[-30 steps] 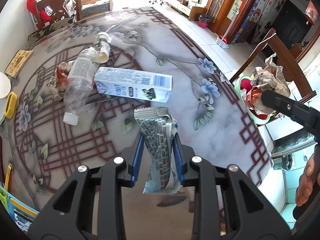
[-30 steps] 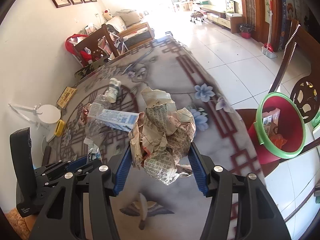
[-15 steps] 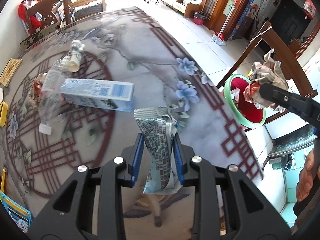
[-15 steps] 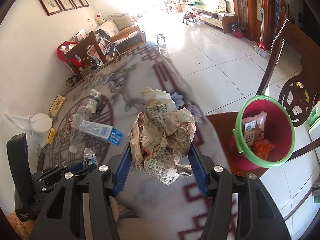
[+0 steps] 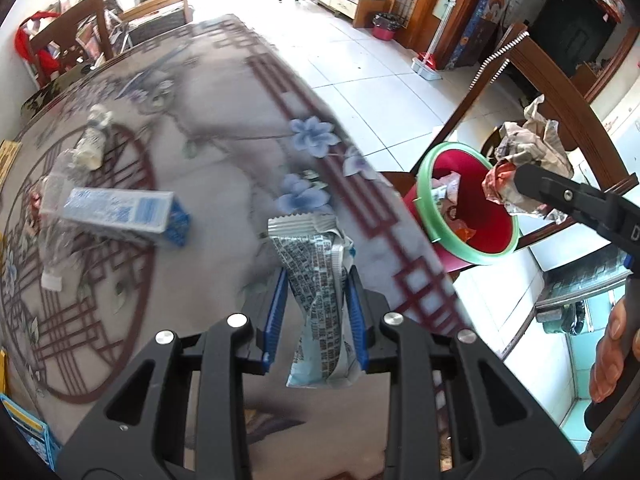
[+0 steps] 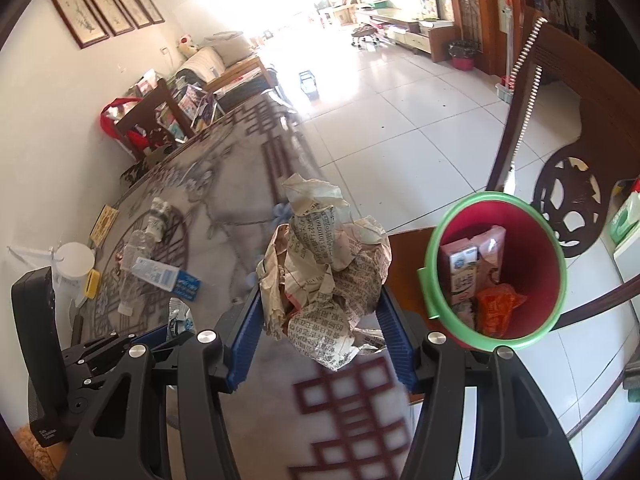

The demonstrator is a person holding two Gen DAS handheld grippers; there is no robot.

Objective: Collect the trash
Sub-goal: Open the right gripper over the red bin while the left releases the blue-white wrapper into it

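My left gripper (image 5: 316,284) is shut on a silver printed snack wrapper (image 5: 318,280), held above the patterned table (image 5: 224,148) near its right edge. Over that same edge, my right gripper (image 6: 320,304) is shut on a crumpled ball of newspaper (image 6: 326,272). That ball (image 5: 528,164) also shows in the left wrist view, just right of the bin. A red bin with a green rim (image 6: 496,264), also seen as the bin (image 5: 468,208), stands on a chair seat beside the table and holds cartons and an orange wrapper. Left on the table are a blue-and-white carton (image 5: 120,212), a clear plastic bottle (image 5: 52,208) and a small bottle (image 5: 94,140).
Dark wooden chairs (image 6: 568,128) stand around the bin and at the far table end (image 5: 72,40). A white dish (image 6: 74,258) and a yellow object (image 6: 91,283) lie at the table's left side. A person's fingers (image 5: 612,356) hold the right gripper's handle. White tiled floor (image 6: 400,112) stretches beyond.
Both grippers have travelled rightward across the table toward its edge, each still gripping its trash. The red bin has come much closer in both views; the carton and bottles have fallen behind to the left.
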